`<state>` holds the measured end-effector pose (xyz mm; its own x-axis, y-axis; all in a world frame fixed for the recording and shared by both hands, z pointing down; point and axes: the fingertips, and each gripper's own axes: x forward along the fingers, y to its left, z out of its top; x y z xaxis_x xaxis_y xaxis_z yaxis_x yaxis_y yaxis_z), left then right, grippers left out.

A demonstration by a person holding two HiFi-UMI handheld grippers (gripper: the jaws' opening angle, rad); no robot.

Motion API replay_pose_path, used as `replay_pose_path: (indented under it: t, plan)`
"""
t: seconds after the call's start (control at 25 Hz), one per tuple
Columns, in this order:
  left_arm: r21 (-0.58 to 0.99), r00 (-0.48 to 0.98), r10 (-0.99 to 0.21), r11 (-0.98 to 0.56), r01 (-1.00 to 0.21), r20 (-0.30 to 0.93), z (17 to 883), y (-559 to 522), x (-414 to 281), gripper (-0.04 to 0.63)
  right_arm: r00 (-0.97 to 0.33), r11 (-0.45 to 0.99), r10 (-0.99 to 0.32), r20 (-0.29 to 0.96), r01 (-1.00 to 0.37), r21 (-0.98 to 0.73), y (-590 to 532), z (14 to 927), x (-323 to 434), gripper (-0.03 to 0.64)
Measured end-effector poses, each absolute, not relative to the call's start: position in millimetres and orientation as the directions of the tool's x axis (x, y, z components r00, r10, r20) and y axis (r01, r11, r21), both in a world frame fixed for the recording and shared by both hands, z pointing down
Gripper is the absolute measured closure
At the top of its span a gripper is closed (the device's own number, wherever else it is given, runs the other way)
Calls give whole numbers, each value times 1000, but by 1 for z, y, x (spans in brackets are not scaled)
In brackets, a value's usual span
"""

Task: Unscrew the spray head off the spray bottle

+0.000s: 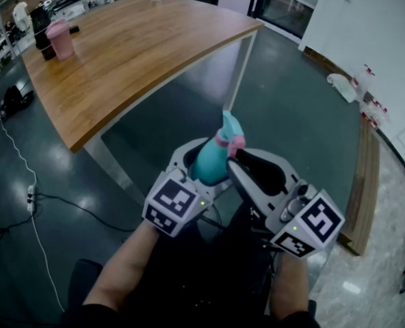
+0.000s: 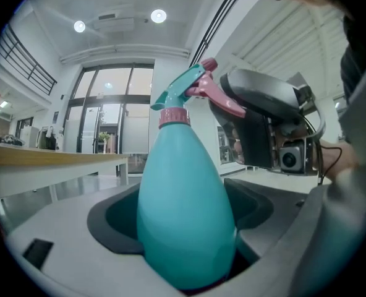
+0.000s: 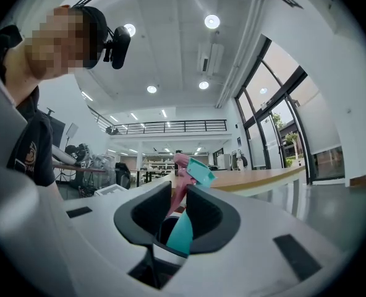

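Teal teardrop spray bottle [image 2: 183,209], pink-collared spray head [image 2: 192,90] screwed on, left gripper [image 2: 186,252] clamped the body, right gripper [image 3: 178,198] pinched the spray head.

Bright ceiling spots [image 3: 212,21]; fisheye vignette in gripper views; head view dimmer, soft.

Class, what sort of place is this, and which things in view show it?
Probably an open-plan workshop or lab hall: a long curved wooden table, tall glass doors and a railed upper gallery.

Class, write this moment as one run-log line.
left gripper: shut on spray bottle | right gripper: shut on spray head | head: attached
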<state>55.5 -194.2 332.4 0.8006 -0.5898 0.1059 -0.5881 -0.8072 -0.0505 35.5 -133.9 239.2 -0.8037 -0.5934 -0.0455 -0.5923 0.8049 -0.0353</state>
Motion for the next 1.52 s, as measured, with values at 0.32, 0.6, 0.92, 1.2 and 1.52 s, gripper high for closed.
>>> replay_pose_path:
  t: [0.32, 0.6, 0.92, 1.2, 1.52]
  plan:
    - [-39, 819, -568, -823, -567, 83, 328, -192, 52, 187, -785, 786, -618, -45, -618, -16, -136, 239, 56, 560]
    - [-34, 844, -532, -846, -531, 66, 325, -185, 55, 187, -748, 749, -662, -50, -663, -9, -152, 240, 76, 569]
    - [-22, 834, -548, -836, -548, 66, 328, -186, 56, 187, -711, 713, -700, -71, -700, -18, -157, 242, 85, 571]
    - [-25, 765, -637, -770, -638, 89, 330, -202, 48, 187, -730, 736, -676, -101, -675, -40, -141, 229, 61, 549]
    - [-58, 752, -653, -757, -650, 91, 329, -196, 51, 187, -703, 700, -712, 1, -709, -84, -159, 253, 34, 485]
